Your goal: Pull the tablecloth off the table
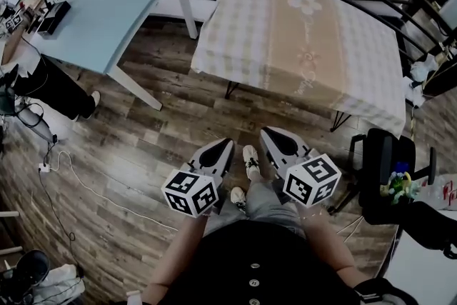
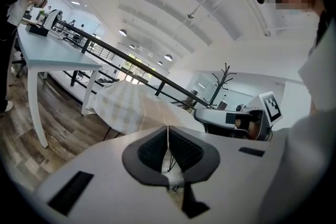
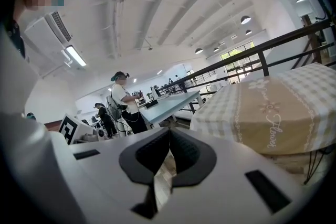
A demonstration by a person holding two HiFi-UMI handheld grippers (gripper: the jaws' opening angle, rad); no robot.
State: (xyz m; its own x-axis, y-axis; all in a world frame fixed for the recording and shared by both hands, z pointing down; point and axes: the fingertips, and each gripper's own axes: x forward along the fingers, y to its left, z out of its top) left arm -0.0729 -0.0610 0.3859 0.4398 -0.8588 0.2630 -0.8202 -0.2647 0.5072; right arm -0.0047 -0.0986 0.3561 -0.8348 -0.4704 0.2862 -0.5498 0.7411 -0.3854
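- Overhead, only the head view takes in the whole tablecloth (image 1: 307, 39). It lies spread over its desk (image 1: 230, 88), checked at both sides, with a beige band and a flower print down the middle. Its edges hang over the rim and thin dark legs show below.
- In that view both grippers hover short of the desk's near edge, well apart from the cloth, above the wooden floor (image 1: 143, 146) and the person's shoes (image 1: 250, 157). The left gripper (image 1: 227, 143) and the right gripper (image 1: 265, 132) point toward the desk side by side.
- The left gripper view shows what the head view cannot. The dark pads of its jaws meet along a thin line, clenched on nothing, with the covered desk beyond the tips and a dark railing (image 2: 157, 78) behind the desk.
- Only that view shows a coat stand (image 2: 224, 73) far beyond the desk and the right gripper's marker cube (image 2: 271, 106) off to the right.
- In the right gripper view the jaws are likewise pressed together with nothing between them. The desk rises to the right of the tips, and cursive lettering on the beige band shows here.
- Only this view shows a standing person (image 3: 125, 105) wearing a headset at a blue desk (image 3: 170, 102), left of the covered desk.
- A black chair (image 1: 385, 175) to the right of the covered desk appears in the head view alone.
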